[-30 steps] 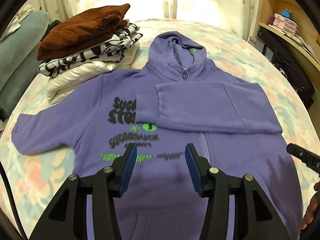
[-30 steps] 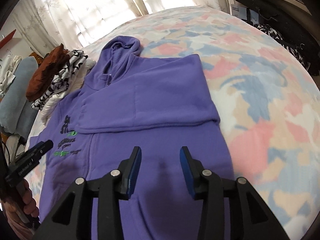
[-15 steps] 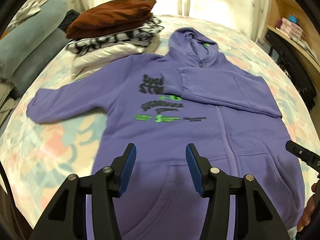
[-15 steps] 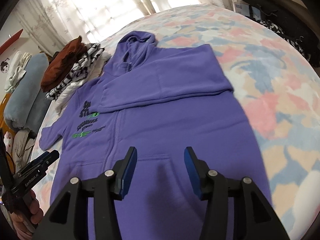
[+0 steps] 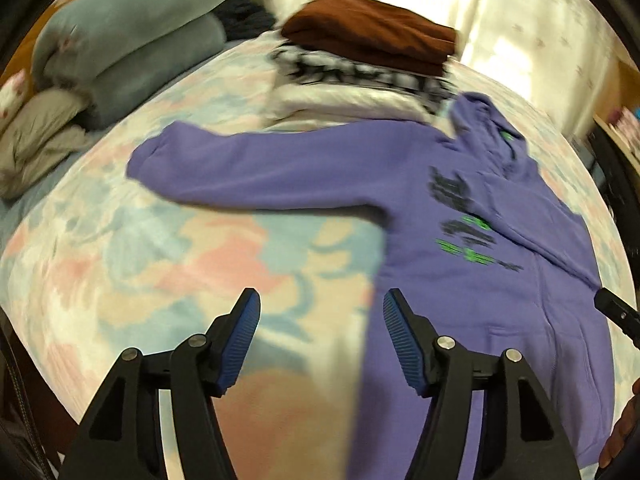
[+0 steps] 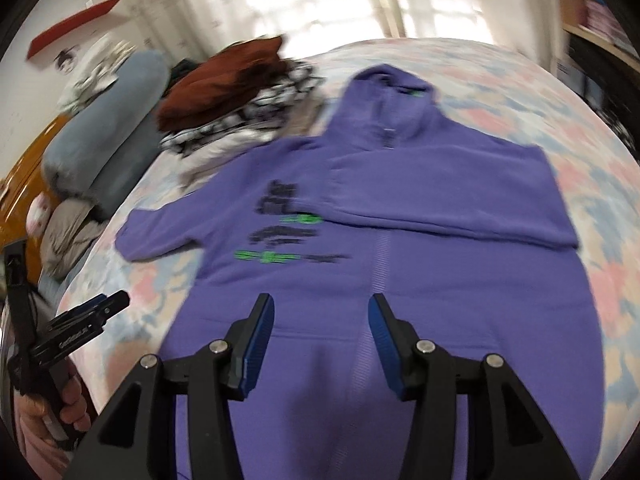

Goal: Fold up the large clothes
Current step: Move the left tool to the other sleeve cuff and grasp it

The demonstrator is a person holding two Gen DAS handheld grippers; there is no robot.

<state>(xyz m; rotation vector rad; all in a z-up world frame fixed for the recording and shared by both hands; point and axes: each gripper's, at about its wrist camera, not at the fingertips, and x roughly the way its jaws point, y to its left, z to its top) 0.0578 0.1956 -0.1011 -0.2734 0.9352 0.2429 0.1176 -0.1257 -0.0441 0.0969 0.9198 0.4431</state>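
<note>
Far left, grey-blue bolsters (image 6: pixel 108 128) line the bed edge. Next, one stack of folded clothes (image 5: pixel 368 56), three layers, brown on top. One purple hoodie (image 6: pixel 384 240) lies flat on the floral bedspread (image 5: pixel 160 264), one sleeve outstretched, one folded across; its chest print is too blurred to read. Left gripper (image 5: pixel 320 340) gapes wide, holding nothing; right gripper (image 6: pixel 322 346) likewise.

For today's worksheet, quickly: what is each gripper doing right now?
Left gripper: open, holding nothing, above the bed.
Right gripper: open, holding nothing, above the hoodie.
</note>
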